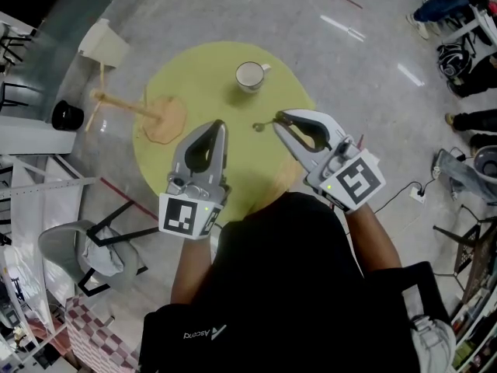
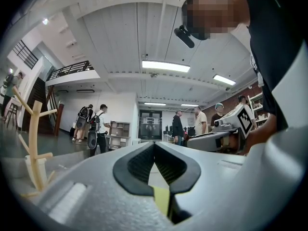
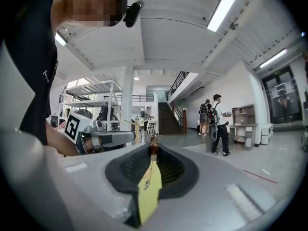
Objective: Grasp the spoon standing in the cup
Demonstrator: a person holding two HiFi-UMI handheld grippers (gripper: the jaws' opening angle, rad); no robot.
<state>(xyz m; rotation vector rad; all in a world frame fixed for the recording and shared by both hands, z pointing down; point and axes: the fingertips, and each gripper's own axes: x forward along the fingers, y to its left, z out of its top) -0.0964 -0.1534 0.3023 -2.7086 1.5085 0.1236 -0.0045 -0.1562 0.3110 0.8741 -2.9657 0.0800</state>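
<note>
Small metal spoon (image 1: 262,126) is pinched by its thin handle in my right gripper (image 1: 281,121), lying along the jaws with its end past the tips, well apart from the white ceramic cup (image 1: 250,66) farther ahead, while my left gripper (image 1: 218,127) is pressed together, empty.

The head camera looks steeply down on the yellow table (image 1: 202,76), and the 2 gripper cameras, close behind their jaws, look level across the hall, one catching the right gripper (image 2: 192,139), the other the left gripper (image 3: 130,137).
</note>
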